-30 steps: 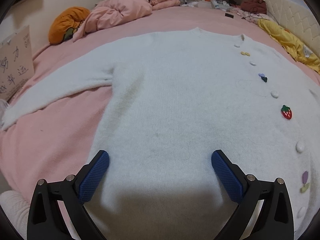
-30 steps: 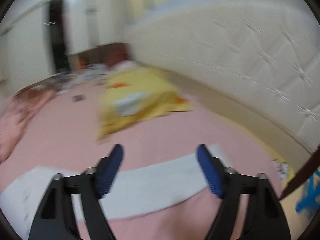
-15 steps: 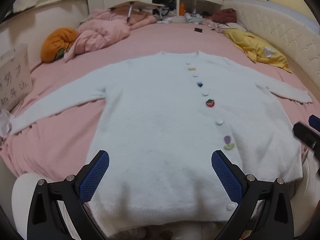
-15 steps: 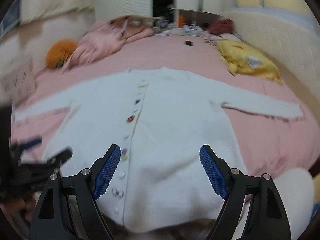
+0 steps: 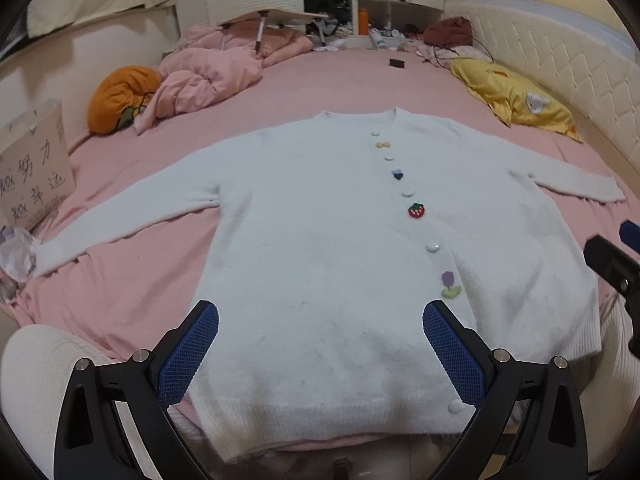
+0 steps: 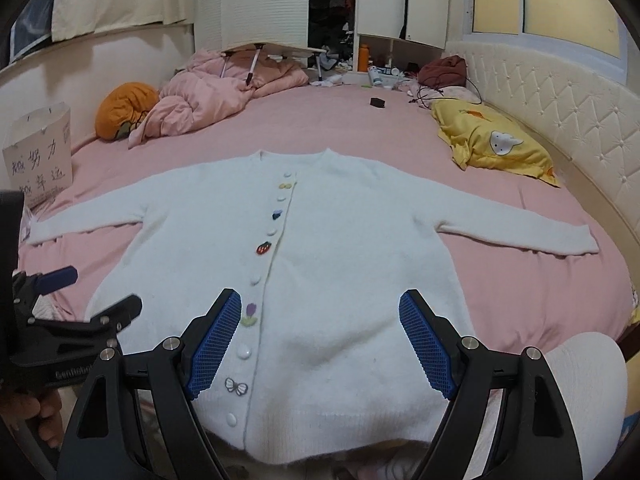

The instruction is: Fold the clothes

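We see a white cardigan (image 5: 320,248) lying flat and buttoned on the pink bed sheet (image 5: 360,80), both sleeves stretched out to the sides and its hem at the near edge. Our left gripper (image 5: 320,354) hangs above the hem with its blue pads wide apart and nothing between them. Our right gripper (image 6: 320,344) hangs over the hem just beside it, its fingers likewise spread and empty. A yellow pillow (image 6: 492,144) lies near the headboard (image 6: 560,100).
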`<control>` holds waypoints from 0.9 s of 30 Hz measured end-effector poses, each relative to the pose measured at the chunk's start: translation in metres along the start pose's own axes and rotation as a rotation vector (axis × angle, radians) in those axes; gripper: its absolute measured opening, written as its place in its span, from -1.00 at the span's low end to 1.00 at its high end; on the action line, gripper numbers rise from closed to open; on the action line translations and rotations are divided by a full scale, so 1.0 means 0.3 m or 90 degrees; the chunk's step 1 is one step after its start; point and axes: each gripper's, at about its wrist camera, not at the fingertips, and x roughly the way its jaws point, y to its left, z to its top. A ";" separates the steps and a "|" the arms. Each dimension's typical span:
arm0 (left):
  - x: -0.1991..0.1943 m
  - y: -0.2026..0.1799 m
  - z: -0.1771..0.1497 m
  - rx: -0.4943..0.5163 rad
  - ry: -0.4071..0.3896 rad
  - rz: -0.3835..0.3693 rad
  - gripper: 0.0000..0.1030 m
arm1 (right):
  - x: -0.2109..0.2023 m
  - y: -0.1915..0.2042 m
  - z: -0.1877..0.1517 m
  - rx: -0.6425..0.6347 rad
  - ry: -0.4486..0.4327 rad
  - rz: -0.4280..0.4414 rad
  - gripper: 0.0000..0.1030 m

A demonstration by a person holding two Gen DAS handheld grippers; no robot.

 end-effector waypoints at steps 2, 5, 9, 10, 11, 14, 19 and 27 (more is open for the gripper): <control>-0.013 -0.008 0.010 0.010 -0.011 0.005 0.99 | 0.005 -0.010 0.009 0.012 -0.001 0.002 0.58; -0.018 0.009 0.015 -0.002 -0.039 -0.005 0.99 | 0.015 -0.023 0.019 0.017 -0.005 -0.006 0.58; 0.025 0.034 -0.001 -0.027 -0.045 -0.025 0.99 | 0.030 -0.035 0.023 0.018 -0.007 -0.016 0.58; 0.044 0.033 0.001 -0.027 -0.030 -0.024 0.99 | 0.040 -0.037 0.022 0.019 -0.004 -0.018 0.58; 0.053 0.030 0.005 -0.026 -0.024 -0.024 0.99 | 0.050 -0.039 0.022 0.020 0.001 -0.018 0.58; 0.054 0.021 0.006 -0.017 -0.034 -0.029 0.99 | 0.079 -0.039 0.025 0.025 0.015 -0.017 0.58; 0.079 0.015 0.007 -0.013 -0.020 -0.031 0.99 | 0.116 -0.033 0.031 0.026 0.025 -0.013 0.58; 0.122 0.087 0.009 -0.086 -0.004 -0.044 0.99 | 0.154 -0.008 0.024 0.015 0.021 0.016 0.58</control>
